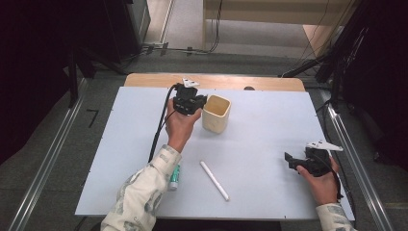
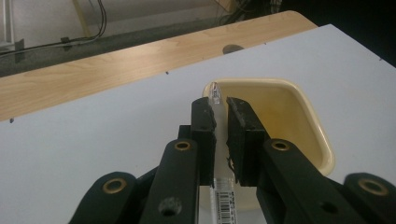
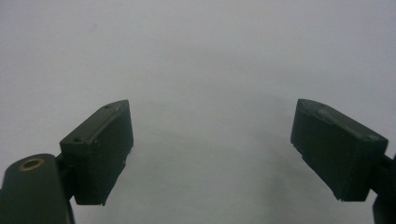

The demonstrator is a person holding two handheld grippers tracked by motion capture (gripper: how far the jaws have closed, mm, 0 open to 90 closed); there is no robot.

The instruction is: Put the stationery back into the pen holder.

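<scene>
White board covers the wooden table (image 1: 144, 79), and dark floor with cables lies behind it. From the high view, we see the left gripper (image 1: 199, 102) just beside the cream square plastic cup (image 1: 216, 114), at its left rim, so the left hand (image 1: 179, 126) is clearly the nearer one. A white slim pen (image 1: 214, 180) lies loose on the board between the two arms, slanted, and a green-capped tube (image 1: 175, 177) lies partly under the left sleeve. The right gripper (image 1: 293, 161) rests well apart from the cup, near the right edge.

From the left gripper view, we see what the high camera hides: the left gripper's jaws are clamped narrow on a clear thin pen with a printed label (image 2: 217, 140). Its long axis runs along the jaws, and its tip (image 2: 215, 89) stands over the cup's near rim (image 2: 243, 83). We judge the coming move must carry the tip further over the opening.

From the right gripper view, we see the right gripper's (image 3: 210, 154) jaws spread wide, nothing between them, over bare white board (image 3: 196, 56).
</scene>
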